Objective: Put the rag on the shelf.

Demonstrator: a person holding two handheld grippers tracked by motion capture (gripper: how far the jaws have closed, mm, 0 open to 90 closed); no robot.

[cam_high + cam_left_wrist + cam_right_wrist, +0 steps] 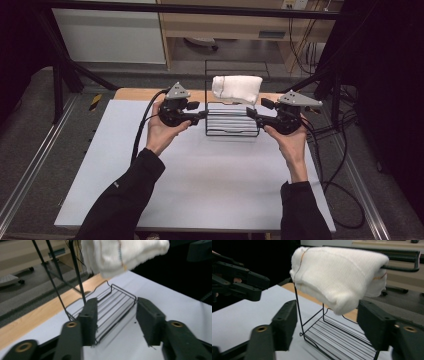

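A black wire rack stands at the far middle of the white table. A folded white towel hangs over its top bar. My left gripper is held at the rack's left side, my right gripper at its right side, both pointing inward. In the left gripper view the left gripper is open with only the rack's base behind the gap and the towel above. In the right gripper view the right gripper is open below the towel, with nothing between the pads.
A strip of wooden tabletop runs along the table's far edge. Black cables trail off the right side, and one cable runs from the left gripper. Dark frame posts stand at the back corners.
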